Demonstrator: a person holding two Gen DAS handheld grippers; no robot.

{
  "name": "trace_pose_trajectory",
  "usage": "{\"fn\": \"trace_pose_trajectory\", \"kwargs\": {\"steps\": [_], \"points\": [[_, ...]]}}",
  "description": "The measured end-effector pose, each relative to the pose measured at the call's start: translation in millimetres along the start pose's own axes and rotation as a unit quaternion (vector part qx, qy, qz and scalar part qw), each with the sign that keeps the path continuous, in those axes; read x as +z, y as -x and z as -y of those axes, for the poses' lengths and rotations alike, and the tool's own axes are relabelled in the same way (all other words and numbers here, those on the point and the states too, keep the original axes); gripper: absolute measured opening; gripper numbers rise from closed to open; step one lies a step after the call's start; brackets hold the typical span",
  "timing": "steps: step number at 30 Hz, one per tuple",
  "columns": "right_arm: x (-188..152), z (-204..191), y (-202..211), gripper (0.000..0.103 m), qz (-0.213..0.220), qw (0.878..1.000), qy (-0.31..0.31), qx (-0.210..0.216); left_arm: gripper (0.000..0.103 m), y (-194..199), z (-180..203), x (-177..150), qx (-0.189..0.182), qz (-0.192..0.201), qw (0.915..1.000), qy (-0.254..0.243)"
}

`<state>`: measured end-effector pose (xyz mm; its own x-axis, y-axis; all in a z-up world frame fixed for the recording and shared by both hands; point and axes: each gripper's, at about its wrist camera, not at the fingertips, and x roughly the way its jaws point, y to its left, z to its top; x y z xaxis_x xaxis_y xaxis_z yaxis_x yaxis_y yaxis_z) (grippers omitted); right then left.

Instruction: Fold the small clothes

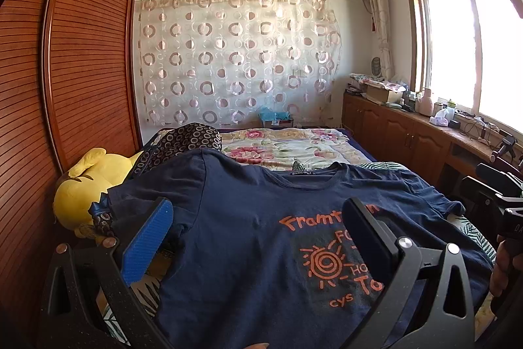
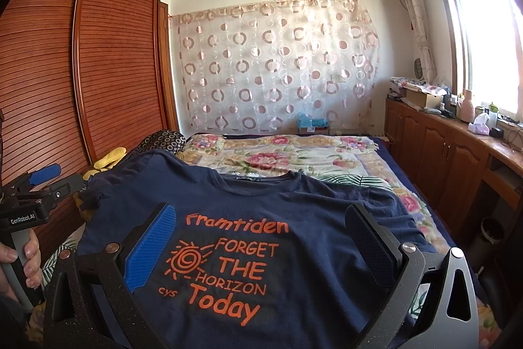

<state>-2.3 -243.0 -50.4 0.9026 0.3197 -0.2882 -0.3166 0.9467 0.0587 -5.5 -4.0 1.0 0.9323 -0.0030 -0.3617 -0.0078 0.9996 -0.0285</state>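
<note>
My left gripper [image 1: 258, 218] hangs with its jaws spread wide, nothing between them; one finger carries a blue ribbed pad [image 1: 148, 246], the other a black pad [image 1: 367, 237]; both fingers point forward and slightly down. My right gripper [image 2: 261, 224] stands the same way, jaws wide apart and holding nothing, blue pad [image 2: 150, 251] on one finger, black pad [image 2: 371, 242] on the other. In the right wrist view my left hand [image 2: 23, 260] wraps the grey handle of its gripper, fingertips curled round the front; in the left wrist view my right hand [image 1: 505, 264] shows only at the frame's edge.
</note>
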Motion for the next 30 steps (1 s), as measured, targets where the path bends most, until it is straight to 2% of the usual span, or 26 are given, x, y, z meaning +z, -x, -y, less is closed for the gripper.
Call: {"fn": "trace_pose_trajectory", "kwargs": {"steps": [30], "points": [[1.9, -0.9, 0.8, 0.103, 0.003, 1.0, 0.001, 0.002, 0.103, 0.6, 1.2, 0.0, 0.001, 0.002, 1.0, -0.003]]}}
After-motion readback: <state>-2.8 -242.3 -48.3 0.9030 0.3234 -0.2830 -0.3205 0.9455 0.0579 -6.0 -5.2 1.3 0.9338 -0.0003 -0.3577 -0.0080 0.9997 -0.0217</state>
